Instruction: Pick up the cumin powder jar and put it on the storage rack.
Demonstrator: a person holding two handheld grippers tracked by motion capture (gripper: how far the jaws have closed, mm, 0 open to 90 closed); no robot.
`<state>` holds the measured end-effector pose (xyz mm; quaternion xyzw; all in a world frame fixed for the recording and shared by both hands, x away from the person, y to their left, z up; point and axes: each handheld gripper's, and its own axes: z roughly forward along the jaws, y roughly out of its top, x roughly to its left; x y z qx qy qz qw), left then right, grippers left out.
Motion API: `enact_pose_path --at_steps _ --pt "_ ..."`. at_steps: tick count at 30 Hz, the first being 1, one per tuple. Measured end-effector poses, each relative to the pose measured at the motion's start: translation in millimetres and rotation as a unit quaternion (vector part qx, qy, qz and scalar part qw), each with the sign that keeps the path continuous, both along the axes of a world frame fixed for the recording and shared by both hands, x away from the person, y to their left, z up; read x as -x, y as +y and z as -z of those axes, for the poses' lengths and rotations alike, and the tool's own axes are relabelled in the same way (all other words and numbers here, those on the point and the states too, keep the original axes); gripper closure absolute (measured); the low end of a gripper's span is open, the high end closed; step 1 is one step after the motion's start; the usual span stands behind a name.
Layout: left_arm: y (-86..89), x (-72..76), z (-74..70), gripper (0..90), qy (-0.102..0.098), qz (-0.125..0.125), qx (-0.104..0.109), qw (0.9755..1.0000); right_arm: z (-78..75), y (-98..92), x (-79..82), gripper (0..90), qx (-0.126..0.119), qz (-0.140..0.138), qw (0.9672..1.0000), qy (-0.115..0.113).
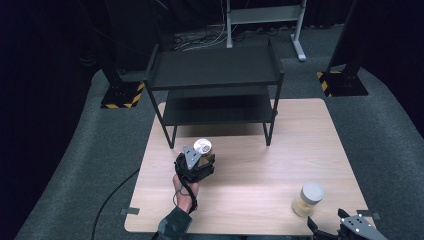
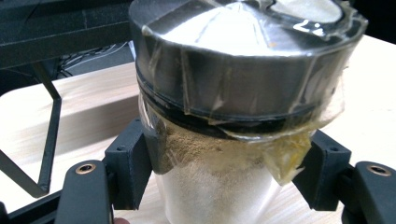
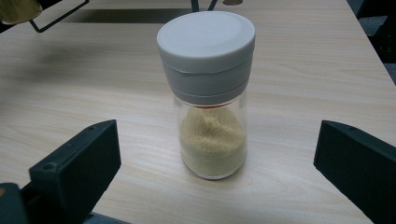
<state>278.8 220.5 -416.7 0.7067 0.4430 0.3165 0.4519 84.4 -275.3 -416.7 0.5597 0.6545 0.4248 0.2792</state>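
At the bottom right edge of the high view, your right gripper (image 1: 327, 229) is showing only in part, cut off by the frame, so its body is staying hard to read there. Its own view is settling the matter: the two black jaws are standing wide apart, the spice jar with the grey lid (image 3: 208, 93) is sitting upright on the table (image 3: 303, 116) between and beyond them, and nothing is touching it. That jar is clear and cylindrical, its lid smooth, matt and stepped, and pale yellow granules are filling roughly the lower half.

Your left gripper (image 2: 224, 172) is clamping the taped jar (image 2: 233, 107), one jaw on each side of the clear body below the lid. You are holding it near the middle of the table, just in front of the black shelf rack (image 1: 215, 80); whether its base is resting on the wood I cannot tell, since the bottom is running out of the left gripper view. The lid is dark, round and shiny, with crinkled clear tape stretched over it and hanging in a yellowish flap at one side. A brownish powder is lying over a whiter one inside, seen dimly through the frosted wall. A white mark on the lid top is too cropped to read.

The table is pale wood-grain laminate; the rack is thin black metal with two tray-like levels.
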Motion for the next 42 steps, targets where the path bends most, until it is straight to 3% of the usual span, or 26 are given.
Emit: enact_pose_path --at_steps 14,26,36,42 --pt "3.3 -16.5 -4.6 30.1 0.002 -0.016 -0.015 0.9998 -1.9 -0.9 2.6 0.0 0.003 0.005 1.0 -0.002" --pt "9.7 -27.7 -8.1 30.1 0.001 -0.028 -0.013 0.9995 -2.1 -0.3 2.3 0.0 0.003 0.004 1.0 -0.001" --pt "15.6 -40.3 -19.3 30.0 -0.002 -0.041 -0.01 0.9991 -2.2 -1.3 3.0 0.0 0.003 0.005 1.0 -0.002" --pt "15.6 -45.3 -27.2 30.1 -0.005 -0.042 -0.018 0.999 -2.0 -1.7 3.4 0.0 0.002 0.005 1.0 -0.003"
